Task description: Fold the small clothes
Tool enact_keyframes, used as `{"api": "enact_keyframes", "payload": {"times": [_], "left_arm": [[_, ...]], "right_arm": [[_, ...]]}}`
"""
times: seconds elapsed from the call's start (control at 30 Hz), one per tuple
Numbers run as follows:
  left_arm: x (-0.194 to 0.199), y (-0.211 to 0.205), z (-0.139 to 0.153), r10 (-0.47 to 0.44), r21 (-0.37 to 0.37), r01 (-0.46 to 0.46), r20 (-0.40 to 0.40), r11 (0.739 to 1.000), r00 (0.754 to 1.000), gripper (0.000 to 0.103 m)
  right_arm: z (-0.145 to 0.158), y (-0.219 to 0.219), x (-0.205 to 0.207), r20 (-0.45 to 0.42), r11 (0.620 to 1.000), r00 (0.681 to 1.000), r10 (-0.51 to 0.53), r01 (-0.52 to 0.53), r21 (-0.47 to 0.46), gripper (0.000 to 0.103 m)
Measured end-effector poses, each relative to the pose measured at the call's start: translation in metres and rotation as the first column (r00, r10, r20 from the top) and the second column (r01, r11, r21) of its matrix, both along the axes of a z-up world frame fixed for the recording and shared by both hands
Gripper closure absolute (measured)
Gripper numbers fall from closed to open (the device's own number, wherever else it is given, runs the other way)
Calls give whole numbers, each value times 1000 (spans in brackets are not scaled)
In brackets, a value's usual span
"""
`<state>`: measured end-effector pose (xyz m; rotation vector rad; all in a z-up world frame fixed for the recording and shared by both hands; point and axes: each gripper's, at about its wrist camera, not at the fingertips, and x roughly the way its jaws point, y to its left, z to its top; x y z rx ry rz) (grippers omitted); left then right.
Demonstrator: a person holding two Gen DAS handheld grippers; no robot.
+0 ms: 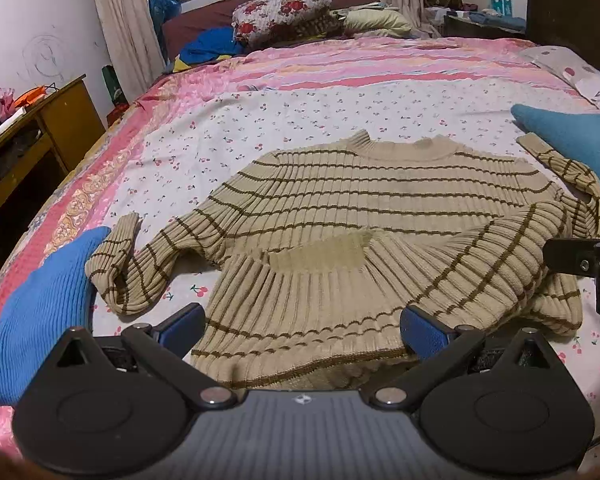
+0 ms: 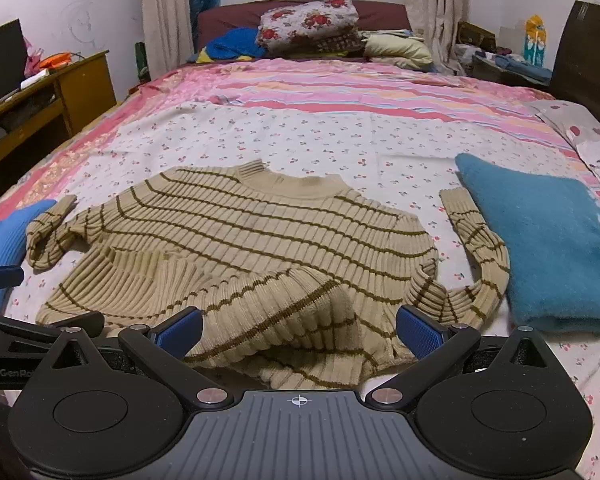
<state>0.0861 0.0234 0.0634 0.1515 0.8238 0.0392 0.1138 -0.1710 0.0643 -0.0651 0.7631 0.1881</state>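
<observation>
Both claws wide apart, empty | left claw point(image 1: 302, 330), right claw point(image 2: 299, 330) at near bed edge | sweater point(image 1: 364, 216) hem rumpled, ready for grabbing

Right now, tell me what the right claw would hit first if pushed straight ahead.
The right claw, open, points at the rumpled hem of the striped sweater on the bed. Going straight on, it would likely meet that raised hem fold first; exact depth is unclear.
</observation>
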Motion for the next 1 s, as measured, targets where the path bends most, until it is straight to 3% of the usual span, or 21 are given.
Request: {"api": "enact_keyframes", "payload": {"times": [1.0], "left_arm": [[17, 18, -5, 2, -34, -3, -29, 999, 1000, 0]], "right_arm": [[-3, 20, 17, -19, 997, 998, 57, -58, -45, 2]]}}
